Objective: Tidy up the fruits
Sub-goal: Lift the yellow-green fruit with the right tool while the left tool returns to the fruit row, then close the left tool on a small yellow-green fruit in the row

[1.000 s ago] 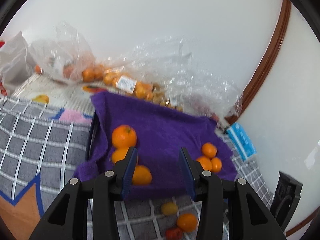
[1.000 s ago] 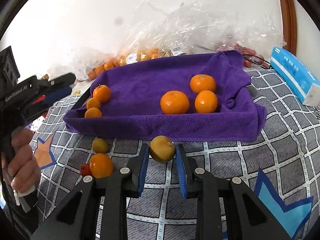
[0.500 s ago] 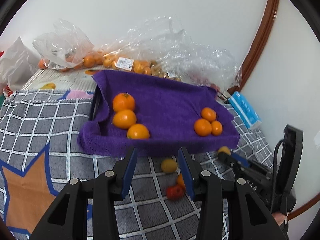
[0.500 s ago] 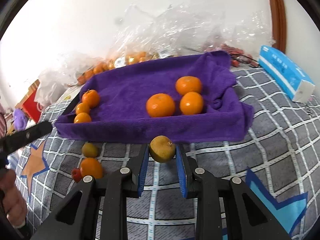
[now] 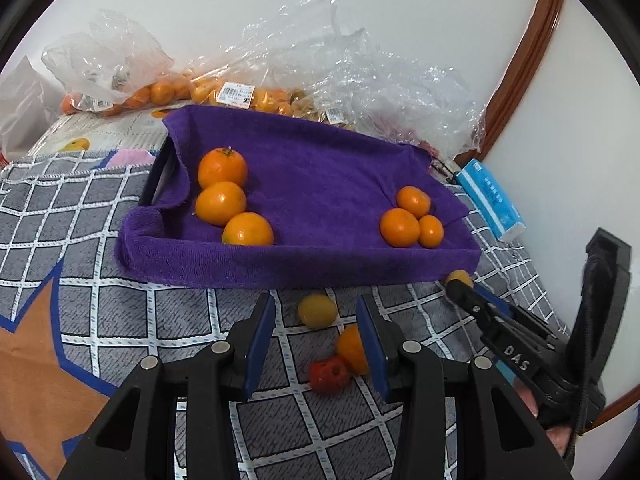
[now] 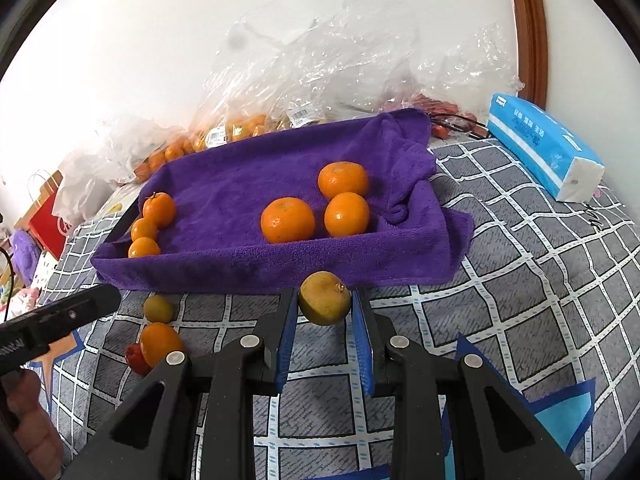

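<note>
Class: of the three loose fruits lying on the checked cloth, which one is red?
The small red fruit, nearest the left gripper; beside it lie an orange one and a yellowish one.

Grey checked cloth [image 6: 532, 264] with white grid lines, blue-edged orange star [image 5: 36, 344] on its left part. Blue tissue pack [image 6: 546, 146] lies at the cloth's far right edge, white end facing out. Crumpled clear plastic [image 5: 372, 80] heaped along the far edge against the white wall [image 5: 280, 4]. Brown curved trim [image 5: 528, 52] runs up the wall at the right. Red bag [image 6: 48, 216] and white plastic bag [image 6: 80, 188] at far left corner.
</note>
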Action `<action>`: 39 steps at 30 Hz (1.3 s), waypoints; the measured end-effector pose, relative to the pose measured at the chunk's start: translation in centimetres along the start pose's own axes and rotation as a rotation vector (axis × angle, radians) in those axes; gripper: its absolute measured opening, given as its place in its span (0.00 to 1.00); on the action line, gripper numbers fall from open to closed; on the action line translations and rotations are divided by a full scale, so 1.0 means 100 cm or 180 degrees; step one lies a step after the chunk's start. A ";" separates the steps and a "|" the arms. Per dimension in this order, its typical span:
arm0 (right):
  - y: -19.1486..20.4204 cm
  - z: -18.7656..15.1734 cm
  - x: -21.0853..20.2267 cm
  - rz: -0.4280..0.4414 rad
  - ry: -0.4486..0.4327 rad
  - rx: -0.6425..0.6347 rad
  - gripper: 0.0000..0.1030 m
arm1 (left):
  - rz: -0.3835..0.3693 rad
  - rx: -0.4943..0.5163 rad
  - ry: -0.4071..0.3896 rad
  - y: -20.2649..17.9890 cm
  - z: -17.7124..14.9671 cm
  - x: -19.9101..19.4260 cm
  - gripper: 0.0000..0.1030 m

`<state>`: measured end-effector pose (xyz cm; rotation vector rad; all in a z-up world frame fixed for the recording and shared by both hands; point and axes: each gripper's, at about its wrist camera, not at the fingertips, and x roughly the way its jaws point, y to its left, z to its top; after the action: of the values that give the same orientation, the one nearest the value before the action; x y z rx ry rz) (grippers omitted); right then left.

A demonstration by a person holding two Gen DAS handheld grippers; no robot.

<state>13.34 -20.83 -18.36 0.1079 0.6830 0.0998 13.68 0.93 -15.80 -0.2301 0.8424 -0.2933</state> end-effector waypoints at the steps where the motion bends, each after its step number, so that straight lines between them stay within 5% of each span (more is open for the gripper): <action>1: -0.001 0.000 0.000 -0.0003 -0.0004 0.0006 0.26 | -0.0006 -0.0017 0.0022 0.001 0.000 0.002 0.39; 14: -0.002 0.000 0.000 -0.0036 0.0001 0.0035 0.26 | -0.0079 -0.0112 0.0154 0.002 -0.001 0.028 0.37; 17: -0.003 0.000 0.001 -0.0033 0.0011 0.0053 0.26 | -0.0130 -0.0136 0.0148 0.004 -0.001 0.028 0.22; 39: -0.007 0.000 0.004 -0.0035 0.0031 0.0074 0.26 | -0.0149 -0.0419 -0.0008 0.027 -0.001 0.016 0.22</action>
<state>13.72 -21.48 -18.68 0.1262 0.6946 0.0819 15.04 2.92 -17.82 -0.3733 0.8555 -0.2816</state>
